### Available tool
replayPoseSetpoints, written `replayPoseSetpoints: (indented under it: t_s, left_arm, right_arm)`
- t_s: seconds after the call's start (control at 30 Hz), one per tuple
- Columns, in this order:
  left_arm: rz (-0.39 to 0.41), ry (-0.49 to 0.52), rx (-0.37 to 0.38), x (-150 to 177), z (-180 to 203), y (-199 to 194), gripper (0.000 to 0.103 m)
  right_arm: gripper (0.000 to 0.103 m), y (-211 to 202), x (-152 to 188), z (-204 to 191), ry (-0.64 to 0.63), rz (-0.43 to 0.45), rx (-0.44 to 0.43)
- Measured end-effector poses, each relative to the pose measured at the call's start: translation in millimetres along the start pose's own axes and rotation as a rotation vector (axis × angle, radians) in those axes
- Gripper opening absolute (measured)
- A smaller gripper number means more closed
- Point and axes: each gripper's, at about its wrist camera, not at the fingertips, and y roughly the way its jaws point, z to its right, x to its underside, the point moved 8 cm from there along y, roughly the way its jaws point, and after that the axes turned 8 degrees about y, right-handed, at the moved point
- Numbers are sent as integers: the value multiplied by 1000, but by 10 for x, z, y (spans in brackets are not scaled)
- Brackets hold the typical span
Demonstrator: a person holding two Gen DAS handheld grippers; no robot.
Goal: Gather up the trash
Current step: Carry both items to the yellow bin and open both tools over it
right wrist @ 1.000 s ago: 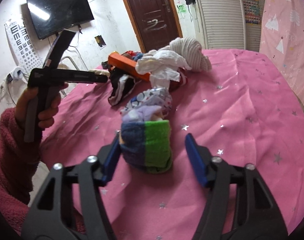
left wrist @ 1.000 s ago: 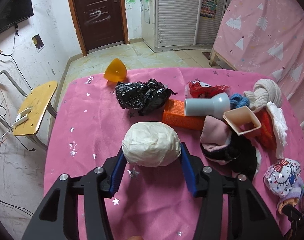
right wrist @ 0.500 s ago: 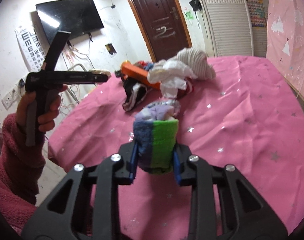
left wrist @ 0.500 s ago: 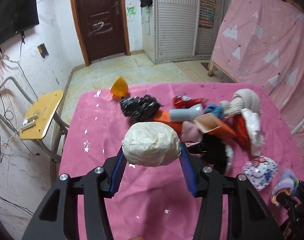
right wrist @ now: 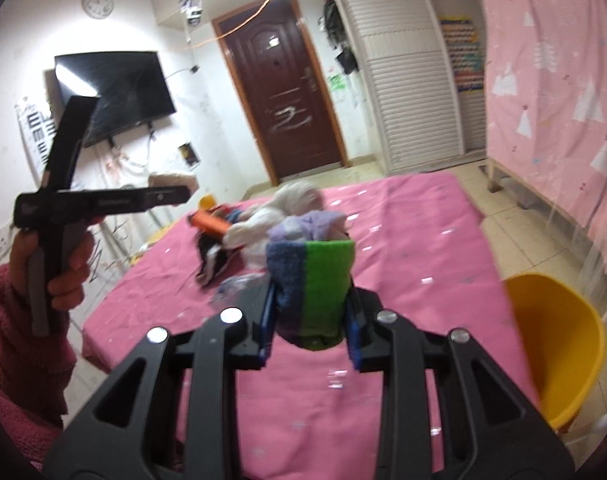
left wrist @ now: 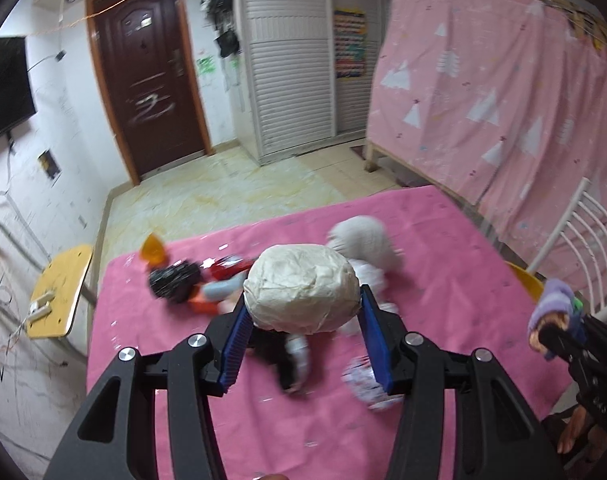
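My left gripper [left wrist: 303,312] is shut on a crumpled white paper ball [left wrist: 301,288], held well above the pink table [left wrist: 443,248]. In the right wrist view that left gripper [right wrist: 175,196] shows side-on at the left, held up by a hand [right wrist: 63,268] in a red sleeve. My right gripper [right wrist: 309,312] is shut on a rolled sock bundle [right wrist: 309,280] of blue, green and purple, lifted clear of the table [right wrist: 415,216]. The same bundle [left wrist: 555,304] appears at the right edge of the left wrist view.
On the table lie a black plastic bag [left wrist: 171,286], an orange cone [left wrist: 153,250], a grey knit item [left wrist: 363,246] and a patterned sock [left wrist: 363,384]. A yellow bin [right wrist: 551,344] stands by the table's right side. A white chair [left wrist: 583,240] and yellow stool [left wrist: 59,292] flank it.
The right gripper closed on the sock bundle and lifted it off the table. The left gripper rose and pulled back with the paper ball still in it.
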Motion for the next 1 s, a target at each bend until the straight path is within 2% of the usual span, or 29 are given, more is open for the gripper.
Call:
replayPoseSetpoints:
  t_s: [0.13,0.43,0.67,0.77,0.87,0.93,1.0]
  left_arm:
    - [16,39,62,-168,398,-22,44]
    - [1,171,233,-541,1774,176,44]
    - [-79,228,315,-595,2592,468,44]
    - [-111,242,335,-614,2822,594,44]
    - [-140,252,349,-630,3016,717,52]
    - [-143,255,351,-651,3131,745,64]
    - [-139,261,352,-663,3210,744,68]
  right_arm:
    - [27,-120,-142,320,14,35,65]
    - [27,-378,-508,1310,92,123,267]
    - [27,-529,-603,1839,156,148,324]
    - [27,-538,-595,2027,189,148,336]
    - [27,-567,-558,2198,231,142,342]
    - [27,-576,-521,2250,248,138,341]
    - [27,-560,-500,2275,256,131,342]
